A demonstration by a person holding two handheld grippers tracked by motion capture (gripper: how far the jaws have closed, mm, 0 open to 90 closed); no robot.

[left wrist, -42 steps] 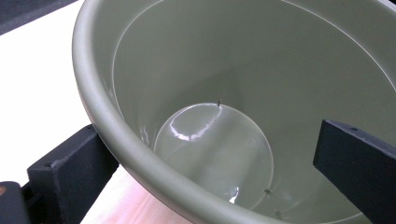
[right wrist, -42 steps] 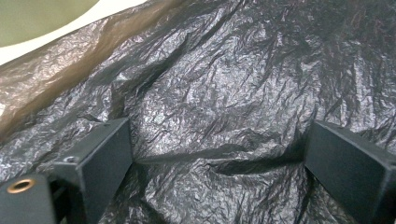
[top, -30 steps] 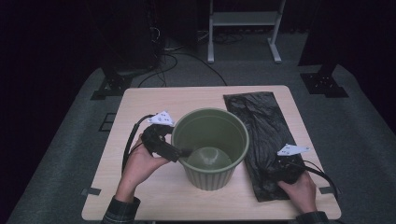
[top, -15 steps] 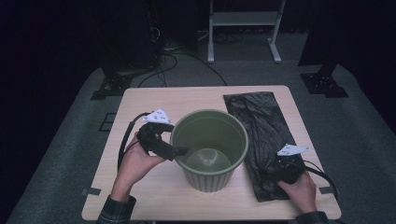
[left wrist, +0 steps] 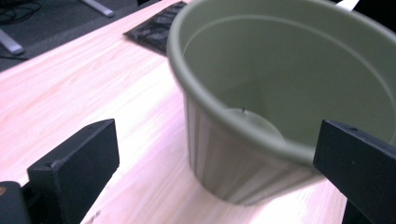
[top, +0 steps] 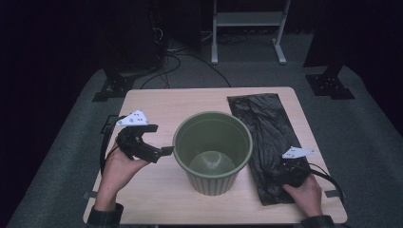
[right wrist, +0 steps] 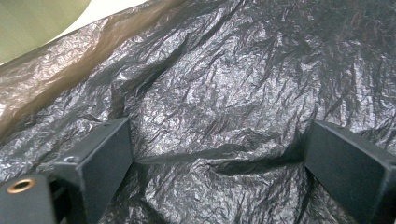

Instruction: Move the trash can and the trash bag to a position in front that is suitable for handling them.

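Observation:
A green plastic bin (top: 212,152) stands upright and empty in the middle of the wooden table (top: 190,102). My left gripper (top: 163,153) is open, just left of the bin's rim and not touching it. In the left gripper view the bin (left wrist: 280,93) looms ahead between the wide-apart jaws of my left gripper (left wrist: 215,158). A black plastic bag (top: 263,128) lies flat along the table's right side. My right gripper (top: 279,172) is open, low over the bag's near end. In the right gripper view my right gripper (right wrist: 219,158) has its jaws set on the crinkled bag (right wrist: 233,70), a raised fold between them.
The bin's green wall (right wrist: 37,18) is in the top left corner of the right gripper view. Cables trail from both grippers off the table's sides. Beyond the far edge, on the grey floor, stand a white frame (top: 247,28) and black stands (top: 114,85).
My left gripper has drawn back leftward from the bin's rim. The right hand and gripper stay on the bag.

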